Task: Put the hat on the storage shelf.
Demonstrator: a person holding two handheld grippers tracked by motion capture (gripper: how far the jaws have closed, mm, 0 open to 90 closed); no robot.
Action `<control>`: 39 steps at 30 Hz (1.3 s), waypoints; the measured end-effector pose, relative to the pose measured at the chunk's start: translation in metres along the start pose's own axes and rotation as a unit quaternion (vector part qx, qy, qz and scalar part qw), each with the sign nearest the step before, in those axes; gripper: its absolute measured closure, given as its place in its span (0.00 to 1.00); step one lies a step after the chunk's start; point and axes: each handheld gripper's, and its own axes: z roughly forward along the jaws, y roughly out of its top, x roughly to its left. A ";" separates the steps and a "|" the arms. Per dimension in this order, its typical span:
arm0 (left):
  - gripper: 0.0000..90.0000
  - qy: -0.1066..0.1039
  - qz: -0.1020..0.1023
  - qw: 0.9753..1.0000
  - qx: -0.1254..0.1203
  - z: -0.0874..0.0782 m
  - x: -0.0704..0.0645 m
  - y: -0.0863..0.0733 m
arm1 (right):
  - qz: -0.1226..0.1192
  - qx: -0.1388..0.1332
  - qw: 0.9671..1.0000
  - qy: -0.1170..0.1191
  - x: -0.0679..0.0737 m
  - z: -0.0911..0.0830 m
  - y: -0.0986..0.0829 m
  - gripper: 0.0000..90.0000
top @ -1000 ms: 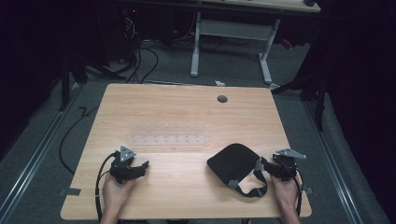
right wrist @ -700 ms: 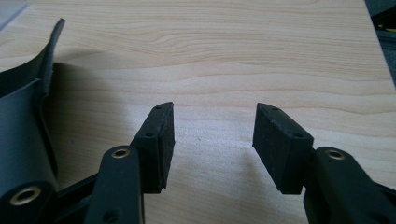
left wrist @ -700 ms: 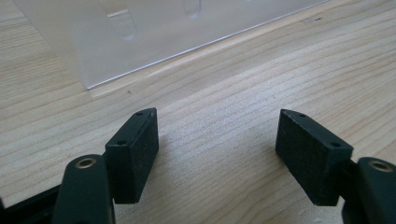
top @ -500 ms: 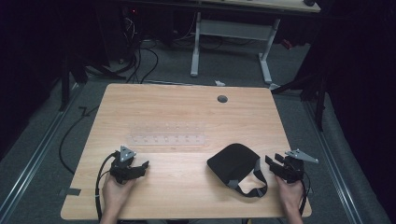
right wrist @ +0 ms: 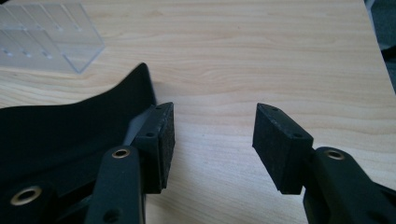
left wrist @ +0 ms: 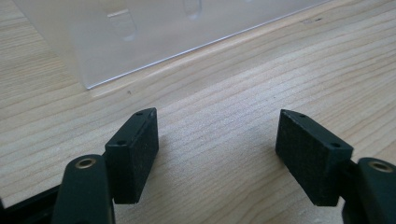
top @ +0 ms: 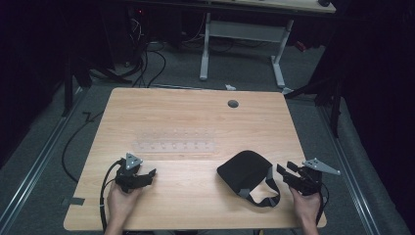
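High view: wooden bench [top: 195,117] carries a clear plastic rack [top: 175,140] near centre and a black pouch [top: 243,171] with a strap [top: 266,193] at about 4 o'clock from the rack. Left hand-held gripper [top: 147,175] rests on the bench at 7 o'clock from the rack, jaws apart, nothing between them; in the left gripper view [left wrist: 217,154] the rack's edge [left wrist: 140,37] lies ahead at 11 o'clock. Right hand-held gripper [top: 285,173] sits just beside the pouch at its 3 o'clock, jaws apart. Right gripper view [right wrist: 212,140]: pouch [right wrist: 60,130] touches the outer side of the left jaw, not between the jaws.
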 end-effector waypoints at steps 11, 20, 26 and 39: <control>0.34 0.000 0.001 1.000 0.001 0.000 0.000 0.000 | -0.013 0.014 0.999 0.037 0.017 0.003 0.001 0.49; 0.34 0.000 0.001 1.000 0.001 0.000 0.000 0.000 | -0.012 0.038 0.998 0.058 0.022 0.020 -0.001 0.46; 0.34 0.000 0.001 1.000 0.000 0.000 0.000 0.000 | -0.007 0.053 0.996 0.072 0.024 0.032 -0.004 0.46; 0.34 0.000 0.001 1.000 0.001 0.000 0.000 0.000 | 0.000 0.069 0.993 0.098 0.028 0.050 -0.007 0.49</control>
